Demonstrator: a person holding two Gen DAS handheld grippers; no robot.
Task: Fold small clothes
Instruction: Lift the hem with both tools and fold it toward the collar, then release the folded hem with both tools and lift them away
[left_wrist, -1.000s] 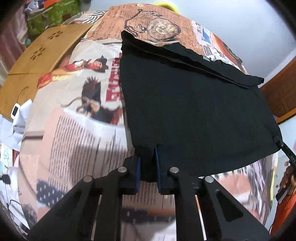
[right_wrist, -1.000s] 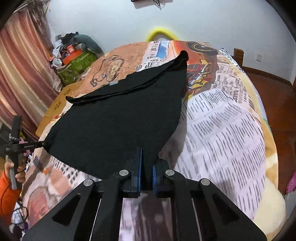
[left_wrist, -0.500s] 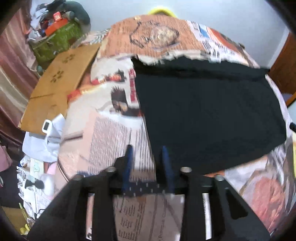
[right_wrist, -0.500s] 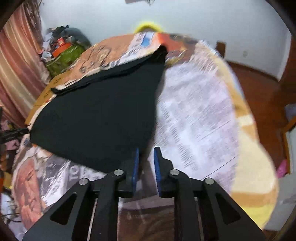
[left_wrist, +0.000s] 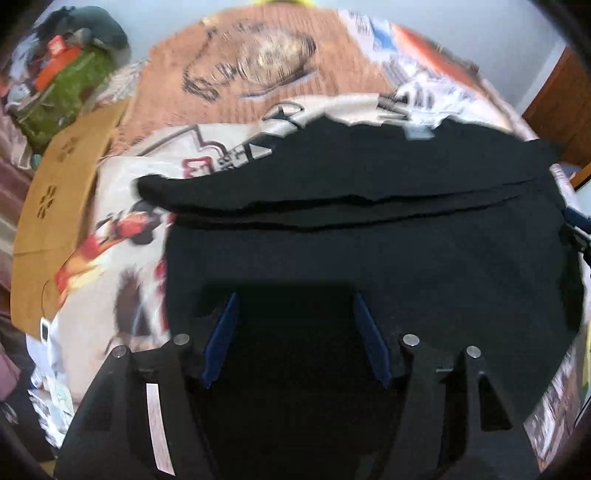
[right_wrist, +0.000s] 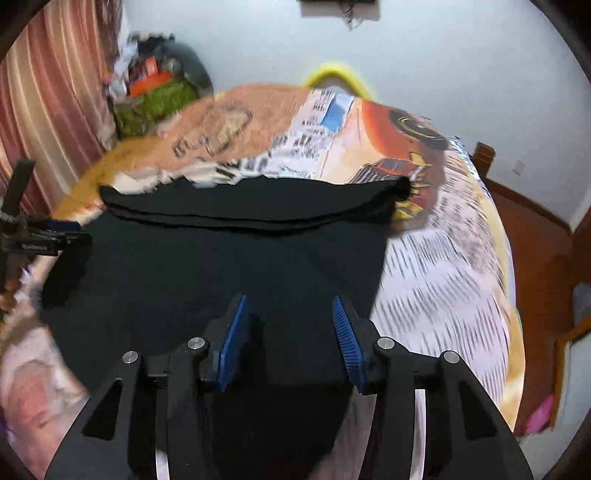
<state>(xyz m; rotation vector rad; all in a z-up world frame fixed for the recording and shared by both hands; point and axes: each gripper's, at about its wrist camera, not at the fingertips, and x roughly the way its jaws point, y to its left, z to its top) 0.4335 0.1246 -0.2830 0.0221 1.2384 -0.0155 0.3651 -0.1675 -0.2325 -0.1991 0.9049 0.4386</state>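
A bed (right_wrist: 443, 258) carries everything, covered by a sheet printed with newspaper text, an orange vehicle picture and a brown sketch-like drawing (left_wrist: 255, 62). A black garment (left_wrist: 388, 240) lies flat across the sheet, its far part folded over into a layered band with a small grey label (left_wrist: 419, 133) at the far edge. A tan cardboard piece (left_wrist: 55, 206) with flower-shaped cutouts lies along the bed's left side.

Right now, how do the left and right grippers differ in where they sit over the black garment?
The left gripper sits over the black garment near its left edge; the right gripper sits near its right edge, beside bare printed bedsheet. The left view is blurrier. Both are open, blue-padded, holding nothing.
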